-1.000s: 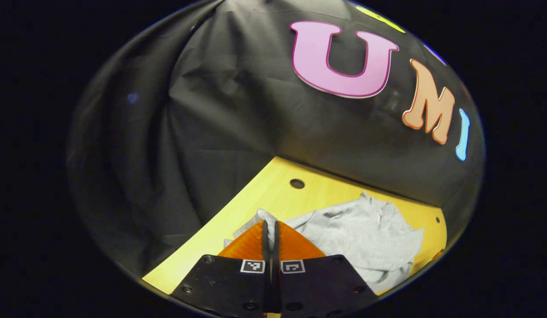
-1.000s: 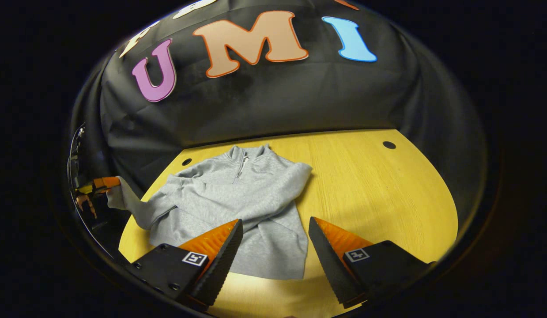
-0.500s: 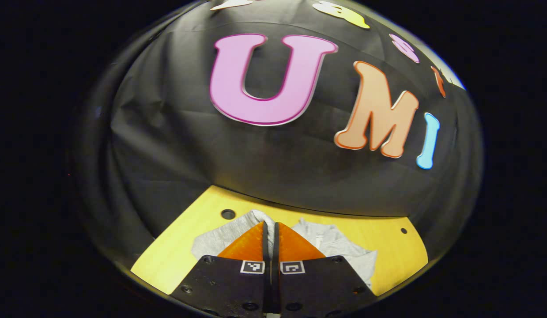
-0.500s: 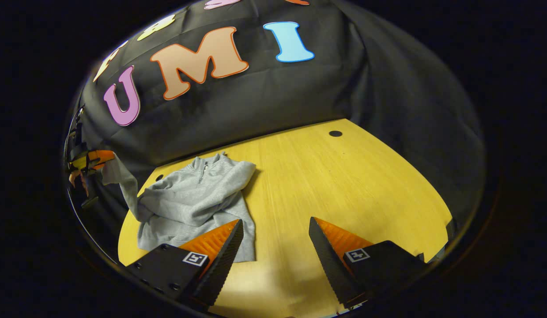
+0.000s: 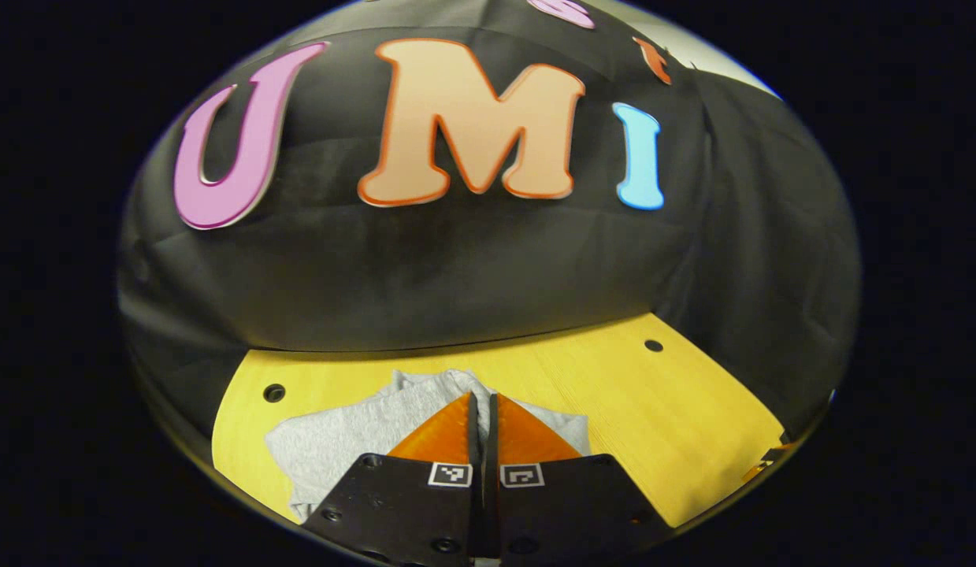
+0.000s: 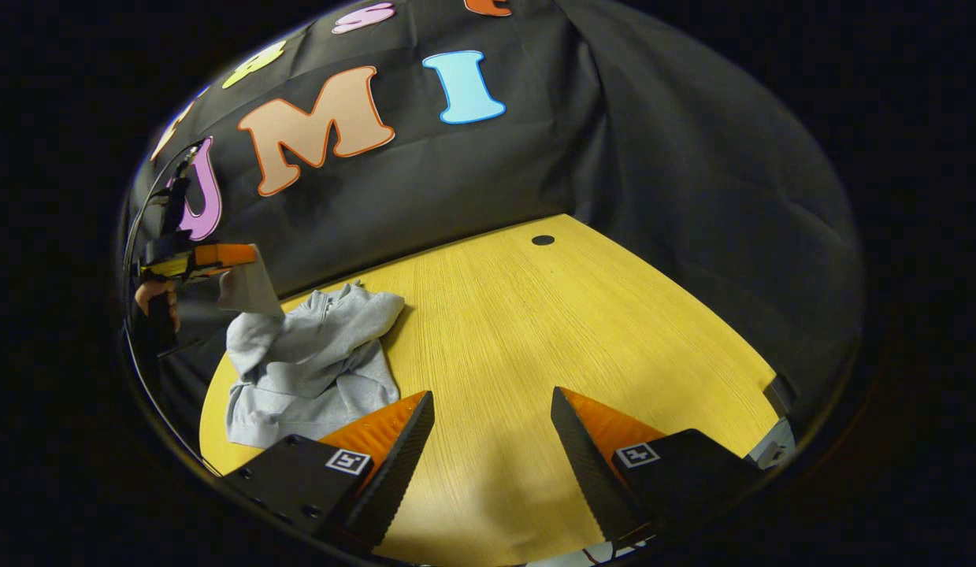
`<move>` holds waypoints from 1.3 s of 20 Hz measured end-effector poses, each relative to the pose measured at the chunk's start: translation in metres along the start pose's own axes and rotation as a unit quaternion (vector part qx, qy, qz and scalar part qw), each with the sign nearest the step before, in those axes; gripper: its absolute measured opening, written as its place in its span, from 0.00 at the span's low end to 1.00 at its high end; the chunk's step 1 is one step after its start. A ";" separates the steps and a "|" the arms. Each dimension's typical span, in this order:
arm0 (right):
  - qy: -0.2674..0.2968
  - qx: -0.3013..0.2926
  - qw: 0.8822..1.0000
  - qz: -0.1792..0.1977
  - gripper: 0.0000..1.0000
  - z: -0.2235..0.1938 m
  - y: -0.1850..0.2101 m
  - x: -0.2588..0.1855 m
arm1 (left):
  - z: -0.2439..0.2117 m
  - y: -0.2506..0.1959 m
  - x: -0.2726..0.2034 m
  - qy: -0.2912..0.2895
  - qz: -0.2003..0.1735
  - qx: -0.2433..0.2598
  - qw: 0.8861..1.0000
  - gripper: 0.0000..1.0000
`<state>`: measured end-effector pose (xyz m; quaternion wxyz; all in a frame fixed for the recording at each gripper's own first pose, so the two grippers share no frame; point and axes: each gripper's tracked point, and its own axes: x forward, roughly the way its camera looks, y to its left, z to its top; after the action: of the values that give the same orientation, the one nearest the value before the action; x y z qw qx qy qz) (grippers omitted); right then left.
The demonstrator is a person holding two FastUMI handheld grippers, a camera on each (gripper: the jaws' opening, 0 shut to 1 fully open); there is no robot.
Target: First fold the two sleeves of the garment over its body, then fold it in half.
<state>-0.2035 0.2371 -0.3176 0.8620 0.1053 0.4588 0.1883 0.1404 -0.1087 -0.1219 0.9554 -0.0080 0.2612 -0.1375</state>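
A grey zip-neck sweatshirt (image 6: pixel 310 362) lies on the yellow table (image 6: pixel 551 331), its right sleeve folded across the body. My left gripper (image 5: pixel 483 405) is shut on the cuff of the other sleeve, and grey cloth (image 5: pixel 338 441) spreads below its fingers. In the right gripper view that left gripper (image 6: pixel 220 256) hangs above the garment's left side, and the raised sleeve (image 6: pixel 247 295) droops from it to the body. My right gripper (image 6: pixel 491 405) stands open over bare table to the right of the sweatshirt, holding nothing.
A hand (image 6: pixel 153 295) holds the left gripper at the table's left edge. Round holes (image 6: pixel 543 239) sit in the tabletop near the back. The black cloth wall (image 6: pixel 495 173) closes off the back and right side.
The left gripper has swung the held sleeve up and in over the sweatshirt's body. The right gripper, still open, has drawn off to the right, away from the garment.
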 end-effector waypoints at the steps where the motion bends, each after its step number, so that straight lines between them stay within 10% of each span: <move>1: -0.001 -0.005 1.000 -0.003 0.96 0.000 -0.005 -0.001 | -0.014 -0.011 0.008 0.013 -0.010 0.006 1.000 0.00; 9: 0.014 -0.019 1.000 -0.004 0.97 -0.010 -0.009 -0.004 | -0.098 -0.065 0.045 0.105 -0.048 0.034 0.993 0.01; 15: 0.016 -0.047 0.998 0.043 0.97 -0.007 0.042 0.010 | -0.088 -0.037 0.016 0.077 -0.035 0.025 0.996 0.96; 23: 0.040 -0.081 0.990 0.108 0.97 -0.010 0.122 0.038 | -0.113 0.126 -0.087 0.045 0.107 -0.041 0.992 0.96; 26: 0.050 -0.089 0.988 0.113 0.92 -0.016 0.138 0.048 | -0.162 0.154 -0.126 0.089 0.102 -0.083 0.987 0.96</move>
<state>-0.2241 0.3826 -0.3133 0.8167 0.0701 0.4682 0.3300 -0.0051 0.0825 -0.2122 0.9333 -0.0480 0.3555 -0.0172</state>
